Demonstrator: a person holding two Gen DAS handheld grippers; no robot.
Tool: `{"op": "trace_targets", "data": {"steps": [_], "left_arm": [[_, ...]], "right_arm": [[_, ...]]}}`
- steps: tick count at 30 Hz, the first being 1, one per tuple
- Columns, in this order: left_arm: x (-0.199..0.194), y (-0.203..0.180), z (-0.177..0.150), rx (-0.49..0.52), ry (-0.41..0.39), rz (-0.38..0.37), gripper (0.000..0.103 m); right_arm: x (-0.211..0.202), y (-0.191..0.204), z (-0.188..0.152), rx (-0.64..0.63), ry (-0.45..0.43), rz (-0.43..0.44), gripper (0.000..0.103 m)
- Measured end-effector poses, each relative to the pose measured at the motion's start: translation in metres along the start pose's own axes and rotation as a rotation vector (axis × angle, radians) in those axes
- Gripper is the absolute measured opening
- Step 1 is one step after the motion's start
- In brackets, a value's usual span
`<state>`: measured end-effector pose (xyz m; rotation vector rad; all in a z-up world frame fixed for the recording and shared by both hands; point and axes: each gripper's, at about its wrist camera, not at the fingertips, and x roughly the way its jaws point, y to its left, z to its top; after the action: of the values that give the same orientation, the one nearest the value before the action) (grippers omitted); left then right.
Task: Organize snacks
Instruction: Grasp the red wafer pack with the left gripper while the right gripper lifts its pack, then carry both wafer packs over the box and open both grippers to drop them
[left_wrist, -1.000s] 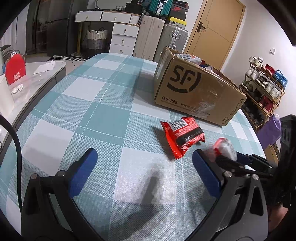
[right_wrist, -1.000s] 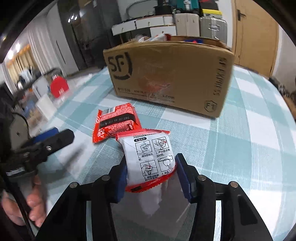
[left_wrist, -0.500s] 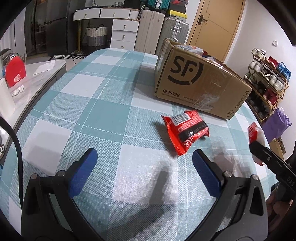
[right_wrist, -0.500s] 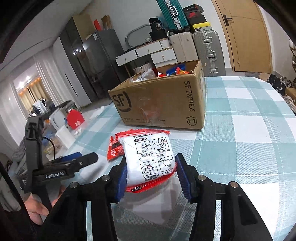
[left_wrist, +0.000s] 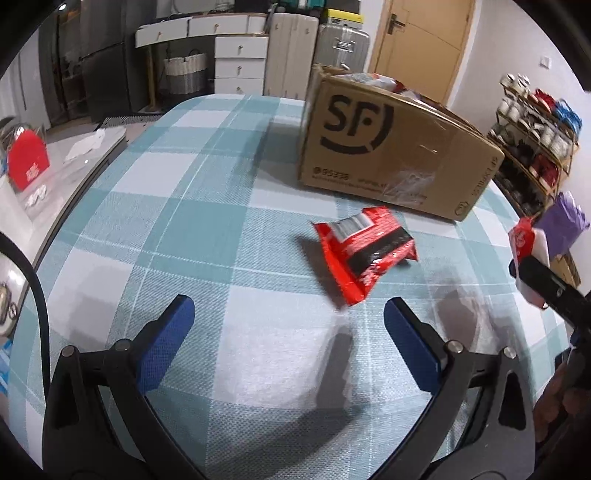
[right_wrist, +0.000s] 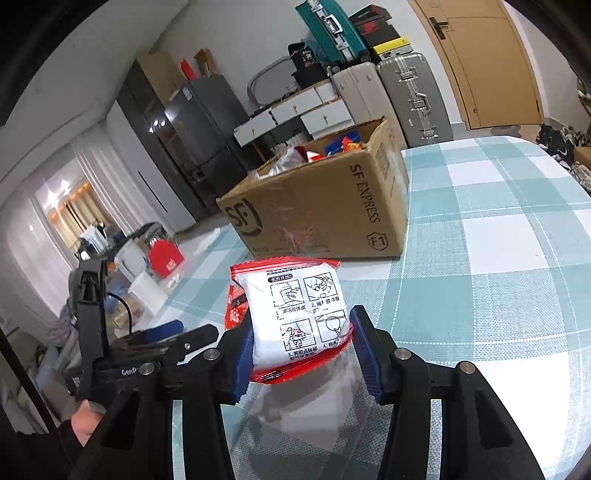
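Between the blue pads of the right claw (right_wrist: 301, 354), white snack packet (right_wrist: 301, 317) pinched by its lower half, red crimped seam hanging below the pads, printed instruction panels facing the camera. Held low on the pack, probably so the upper end leads into the box. Packet carried clear of the worktop (right_wrist: 498, 266), shadow visible on the checked cloth beneath. Cardboard box (right_wrist: 325, 214) at 12 o'clock from the packet, standing on the cloth, flaps open, several wrappers already heaped inside; likely the collecting bin, hence the claw aimed toward it. Box not yet reached; packet well short of the rim. Left claw (left_wrist: 286, 339) wide open, nothing between the pads, hovering above the cloth. Red snack pouch (left_wrist: 364, 254) at 1 o'clock from it, lying crumpled on the worktop, barcode end up, between the claw and the box (left_wrist: 391, 147). Open stance and downward tilt suit a pick of that pouch next, judged only. Pouch near the box's front wall but not touching. Right claw's packet also visible at the 3 o'clock edge of the left view. Risk: slick film could slip from a low pinch; pouch's puffed shape may need a deep bite.
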<state>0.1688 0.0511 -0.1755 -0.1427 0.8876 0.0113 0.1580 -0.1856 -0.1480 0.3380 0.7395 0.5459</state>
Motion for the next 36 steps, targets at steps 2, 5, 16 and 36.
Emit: {"op": "trace_targets", "data": {"steps": [2,5,16,36], "left_arm": [[0.004,-0.005,0.002,0.006,0.031,-0.007,0.102],[0.017,-0.014,0.011,-0.012,0.101,-0.058,0.102],[0.045,-0.037,0.058,-0.101,0.14,-0.066,0.102],[0.025,-0.03,0.053,-0.064,0.147,-0.055,0.049]], "right_arm": [[-0.003,-0.003,0.0,0.016,-0.016,0.007,0.049],[-0.008,-0.004,-0.001,0.019,-0.04,0.009,0.049],[-0.012,-0.001,-0.002,0.005,-0.053,0.008,0.049],[-0.011,-0.002,-0.002,0.017,-0.058,0.017,0.049]]}}
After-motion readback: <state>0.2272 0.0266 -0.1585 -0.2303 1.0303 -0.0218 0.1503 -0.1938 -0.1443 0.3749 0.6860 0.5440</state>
